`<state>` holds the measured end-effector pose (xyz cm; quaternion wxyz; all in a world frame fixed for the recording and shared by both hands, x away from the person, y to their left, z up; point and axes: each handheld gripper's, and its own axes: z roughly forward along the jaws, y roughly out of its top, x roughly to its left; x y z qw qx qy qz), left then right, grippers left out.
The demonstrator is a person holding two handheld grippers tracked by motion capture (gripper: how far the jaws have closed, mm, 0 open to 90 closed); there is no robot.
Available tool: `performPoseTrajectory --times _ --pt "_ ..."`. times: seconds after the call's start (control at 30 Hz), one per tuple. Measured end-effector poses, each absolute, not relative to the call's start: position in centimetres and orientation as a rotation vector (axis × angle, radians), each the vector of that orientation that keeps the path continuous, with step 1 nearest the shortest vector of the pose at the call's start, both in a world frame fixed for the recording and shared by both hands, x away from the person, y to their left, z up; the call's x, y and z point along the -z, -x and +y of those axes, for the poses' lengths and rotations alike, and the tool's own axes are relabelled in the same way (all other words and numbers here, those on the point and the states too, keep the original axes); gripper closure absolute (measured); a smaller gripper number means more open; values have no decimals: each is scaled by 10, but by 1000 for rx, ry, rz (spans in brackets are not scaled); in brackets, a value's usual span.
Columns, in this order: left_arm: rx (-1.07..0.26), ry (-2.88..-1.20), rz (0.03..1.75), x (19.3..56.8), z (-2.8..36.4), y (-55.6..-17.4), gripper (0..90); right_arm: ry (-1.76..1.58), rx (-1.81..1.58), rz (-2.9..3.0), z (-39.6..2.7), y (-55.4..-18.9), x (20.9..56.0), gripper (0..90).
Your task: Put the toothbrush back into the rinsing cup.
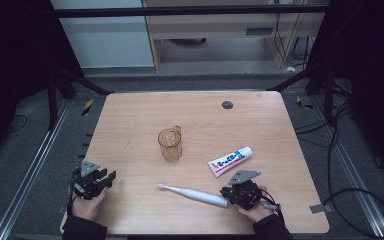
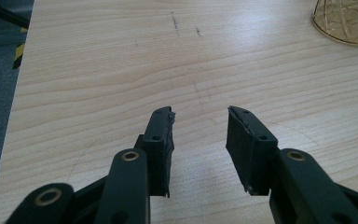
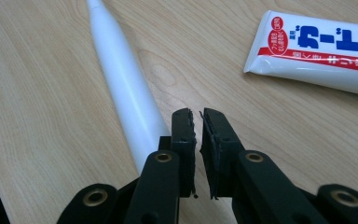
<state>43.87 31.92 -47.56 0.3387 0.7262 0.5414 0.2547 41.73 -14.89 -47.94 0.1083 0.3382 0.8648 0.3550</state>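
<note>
A white electric toothbrush (image 1: 192, 194) lies near the table's front edge, its head pointing left. My right gripper (image 1: 226, 193) sits at the handle end of the toothbrush (image 3: 126, 88). In the right gripper view my right gripper (image 3: 198, 114) has its jaws nearly together with nothing between them, and the handle runs just left of them. A white toothpaste tube (image 1: 230, 161) (image 3: 317, 51) lies just beyond. An amber see-through cup (image 1: 170, 144) (image 2: 349, 23) stands upright mid-table. My left gripper (image 1: 111, 177) (image 2: 200, 114) rests open and empty over bare wood at the front left.
The wooden table (image 1: 130, 115) has a small dark round disc (image 1: 227, 104) near its far edge. A grey tab (image 1: 319, 208) sticks out at the front right corner. Cables lie on the floor to the right, and metal rails run along both sides.
</note>
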Motion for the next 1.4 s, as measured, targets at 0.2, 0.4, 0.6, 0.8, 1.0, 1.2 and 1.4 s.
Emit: performPoseTrajectory --times 0.2,0.4,0.6,0.8,1.0,1.2,1.4 --pt "-665 -1893 1410 476 319 -439 600 -993 -1043 2546 -149 -413 479 828" --pt "-666 -1893 1409 476 319 -439 596 -972 -1042 2554 -147 -410 479 828" --pt "-665 -1894 1410 476 319 -439 594 -976 -1034 2556 -146 -409 479 825" --pt "-663 -1894 1413 476 319 -439 587 -996 -1038 2522 -148 -411 473 807" --pt "-659 -1899 1412 477 319 -441 571 -1009 -1025 2467 -150 -419 458 768" --pt "-670 -1906 1411 478 319 -442 552 -1044 -1014 2438 -146 -427 444 698" --pt "-674 -1926 1410 479 318 -443 540 -1035 -1014 2460 -136 -435 433 649"
